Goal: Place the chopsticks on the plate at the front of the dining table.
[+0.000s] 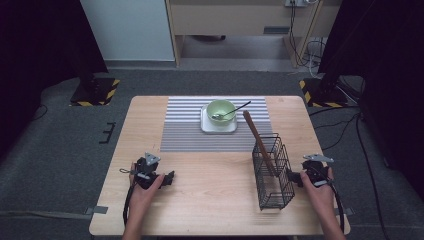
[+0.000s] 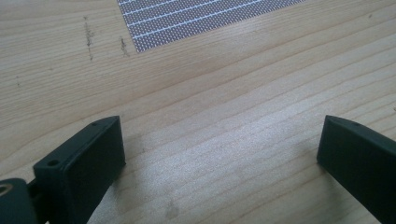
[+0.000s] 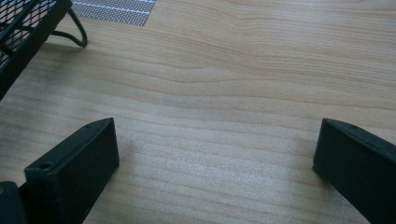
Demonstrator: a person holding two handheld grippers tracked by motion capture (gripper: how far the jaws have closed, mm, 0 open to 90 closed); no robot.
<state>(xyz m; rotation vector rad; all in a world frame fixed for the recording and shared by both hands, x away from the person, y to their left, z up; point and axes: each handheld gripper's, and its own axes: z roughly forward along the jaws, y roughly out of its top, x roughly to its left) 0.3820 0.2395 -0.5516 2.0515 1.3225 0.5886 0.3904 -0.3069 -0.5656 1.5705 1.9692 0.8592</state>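
Left gripper (image 1: pixel 169 178) low over bare table (image 1: pixel 210 200), near left edge, jaws spread wide, nothing between; in left gripper view just wood grain under the pads, corner of mat (image 2: pixel 196 18) ahead. Mat striped grey, laid across far half of table. On it, centre: white square tray (image 1: pixel 218 126) bearing green bowl (image 1: pixel 221 111), spoon (image 1: pixel 231 112) resting in bowl, handle leaning out to the right. Just right of tray, wooden stick (image 1: pixel 257 137) slanting up out of black wire basket (image 1: pixel 272 172); top end over mat, lower end down inside basket. Basket upright on bare wood, near front right. Right gripper (image 1: pixel 296 177) just beside basket's right wall, apart from it as far as can be told, jaws likewise released and empty; right gripper view has basket corner (image 3: pixel 23 28) at upper left, bare wood between pads. Likely step: start of a reach, basket and stick nearest to right gripper. To do well: keep jaws wide on approach; come at stick above basket rim, where wood stands free of wire; square pads to shaft before closing; lift along the slant so lower end does not snag mesh or tip basket. Left free to steady basket if needed. Risk: basket light, likely to slide on a sideways nudge.
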